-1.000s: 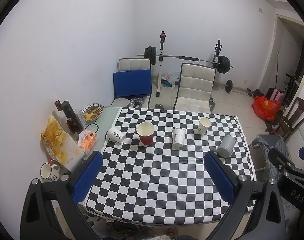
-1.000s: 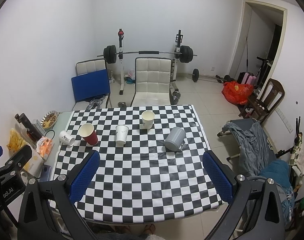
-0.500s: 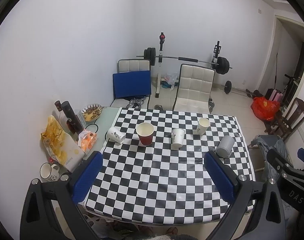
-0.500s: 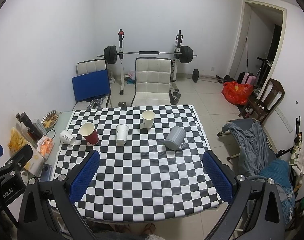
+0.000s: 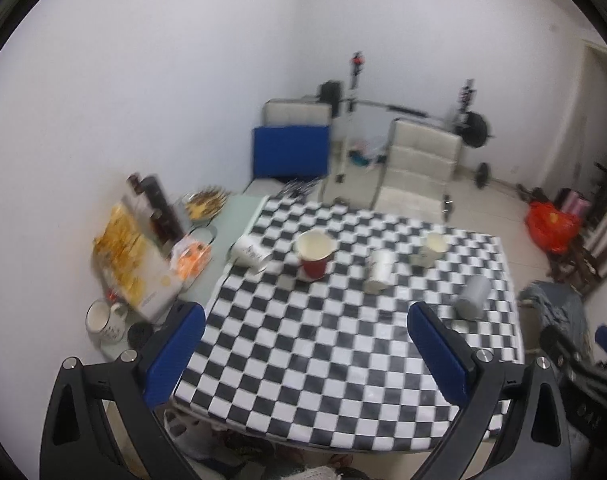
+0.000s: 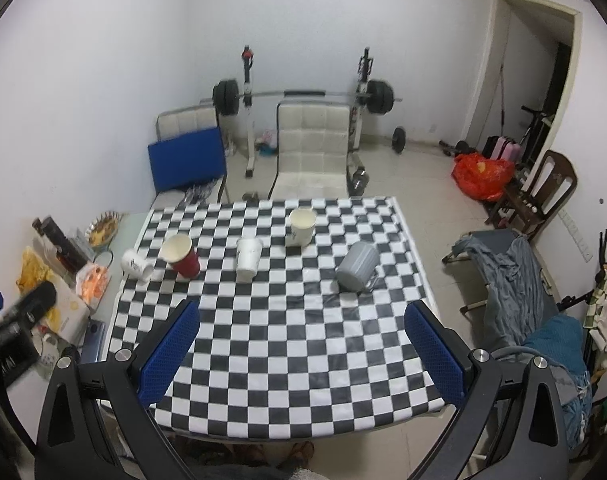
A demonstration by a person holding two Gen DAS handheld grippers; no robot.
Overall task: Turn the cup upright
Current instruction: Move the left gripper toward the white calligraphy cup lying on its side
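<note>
A checkered table [image 6: 287, 332] holds several cups. A grey mug [image 6: 356, 266] stands upside down at the right; it also shows in the left wrist view [image 5: 473, 296]. A white paper cup [image 6: 248, 258] stands upside down in the middle. A white cup [image 6: 136, 265] lies on its side at the left edge [image 5: 249, 252]. A red cup [image 6: 181, 255] and a white cup [image 6: 302, 226] stand upright. My left gripper [image 5: 305, 340] and my right gripper [image 6: 302, 340] are open and empty, high above the near table edge.
A side table at the left holds snack bags [image 5: 125, 256], a dark bottle [image 5: 159, 208], a dish [image 5: 205, 204] and a mug [image 5: 103, 320]. Chairs [image 6: 313, 148] and a barbell rack stand behind. A cot with clothes [image 6: 515, 280] is at the right.
The left gripper has swung left and dipped, blurring its view; the table sits further right in it. The right gripper has barely moved. Both stay open.
</note>
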